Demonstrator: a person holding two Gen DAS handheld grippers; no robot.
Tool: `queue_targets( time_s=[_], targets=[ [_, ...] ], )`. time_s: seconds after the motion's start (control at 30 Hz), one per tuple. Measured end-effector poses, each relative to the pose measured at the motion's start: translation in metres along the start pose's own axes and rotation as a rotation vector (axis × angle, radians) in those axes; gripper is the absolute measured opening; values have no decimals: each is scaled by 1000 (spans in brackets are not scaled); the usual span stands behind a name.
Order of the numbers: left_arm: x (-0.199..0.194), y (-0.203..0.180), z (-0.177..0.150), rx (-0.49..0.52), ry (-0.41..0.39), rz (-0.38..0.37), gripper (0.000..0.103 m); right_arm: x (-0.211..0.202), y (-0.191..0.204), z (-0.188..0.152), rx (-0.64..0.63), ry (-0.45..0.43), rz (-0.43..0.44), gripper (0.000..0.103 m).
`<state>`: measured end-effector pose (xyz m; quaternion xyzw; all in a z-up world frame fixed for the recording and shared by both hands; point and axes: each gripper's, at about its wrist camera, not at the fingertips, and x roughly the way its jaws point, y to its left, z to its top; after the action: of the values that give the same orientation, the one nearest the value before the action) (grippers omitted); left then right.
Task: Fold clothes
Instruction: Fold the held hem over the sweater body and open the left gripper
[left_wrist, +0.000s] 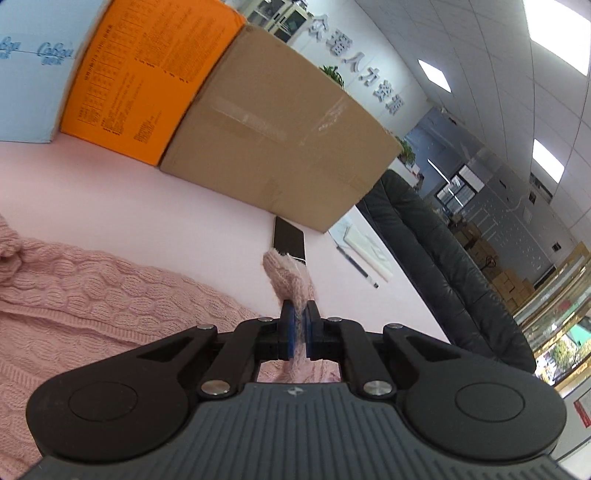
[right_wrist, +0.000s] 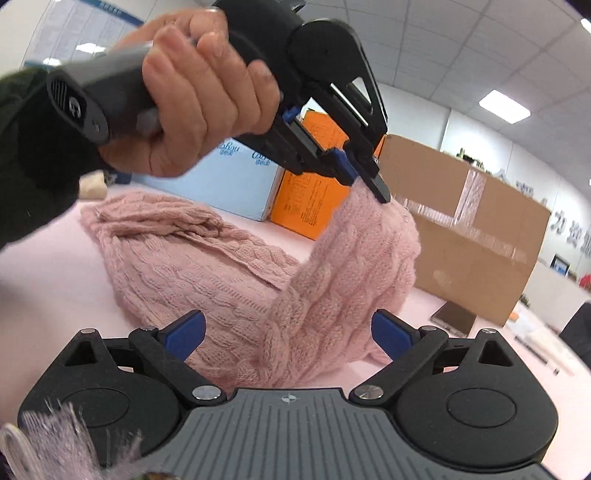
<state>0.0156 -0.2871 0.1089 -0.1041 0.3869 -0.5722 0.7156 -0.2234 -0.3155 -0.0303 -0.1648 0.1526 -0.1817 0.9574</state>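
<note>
A pink cable-knit sweater lies bunched on the pink table; it also shows in the left wrist view. My left gripper is shut on a sleeve end of the sweater and holds it lifted above the table. In the right wrist view the left gripper hangs the sleeve down in front of me. My right gripper is open, its blue pads on either side of the hanging sleeve, not closed on it.
A brown cardboard box, an orange box and a light blue box stand along the table's far side. A phone and a pen lie near the brown box. A dark sofa is beyond the table edge.
</note>
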Motion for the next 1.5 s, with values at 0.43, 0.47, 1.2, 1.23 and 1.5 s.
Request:
queue_targets(
  time_s=[0.43, 0.47, 1.2, 1.23, 1.5],
  targets=[
    [-108, 92, -44, -133, -194, 195, 5, 19, 10, 0, -194, 36, -34, 97],
    [-109, 100, -50, -149, -190, 218, 5, 19, 11, -1, -202, 39, -33, 97],
    [-142, 117, -83, -84, -244, 370, 30, -13, -9, 15, -81, -43, 173, 103],
    [-140, 111, -78, -71, -248, 354, 37, -8, -11, 17, -37, -52, 190, 103],
    [-60, 109, -51, -15, -98, 431, 47, 33, -7, 20, 308, 48, 549, 103]
  ],
)
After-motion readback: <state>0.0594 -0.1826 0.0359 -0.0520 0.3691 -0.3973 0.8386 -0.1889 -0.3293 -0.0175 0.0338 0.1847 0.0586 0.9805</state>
